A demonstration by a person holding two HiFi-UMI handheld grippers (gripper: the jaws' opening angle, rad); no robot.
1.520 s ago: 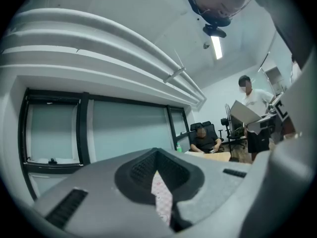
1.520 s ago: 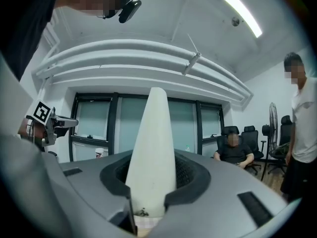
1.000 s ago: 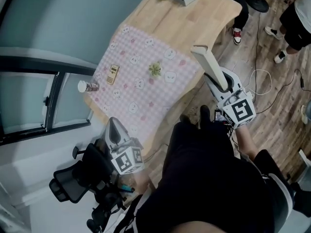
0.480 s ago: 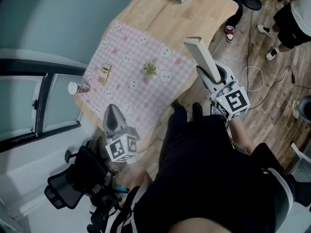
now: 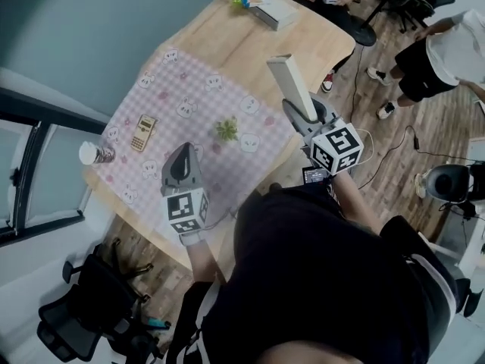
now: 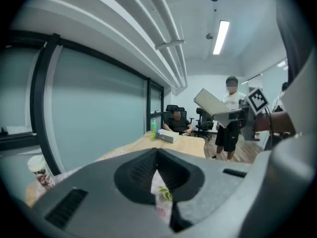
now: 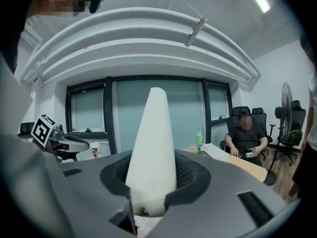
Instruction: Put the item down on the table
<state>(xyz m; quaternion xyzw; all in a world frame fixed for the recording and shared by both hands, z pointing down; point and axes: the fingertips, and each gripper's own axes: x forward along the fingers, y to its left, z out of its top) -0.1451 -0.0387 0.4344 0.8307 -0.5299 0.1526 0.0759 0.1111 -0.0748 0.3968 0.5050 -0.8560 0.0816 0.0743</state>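
Counting left to right across the pink checked cloth (image 5: pixel 189 89): one paper cup (image 5: pixel 97 153) at its left corner, one calculator (image 5: pixel 144 132) just inside that corner, one left gripper (image 5: pixel 185 152) above its near edge, jaws drawn to a narrow slit with nothing held. Next, one green sprig (image 5: pixel 226 130) near its middle, then one right gripper (image 5: pixel 299 111) at its right edge, clamped on the single white box (image 5: pixel 290 82). Long, flat, cream-white, plain-sided; gripped by one end, far end jutting over the cloth's right edge, held up off the table (image 5: pixel 303 44). Compared with a second ago: both grippers brought in from beside the table toward the cloth.
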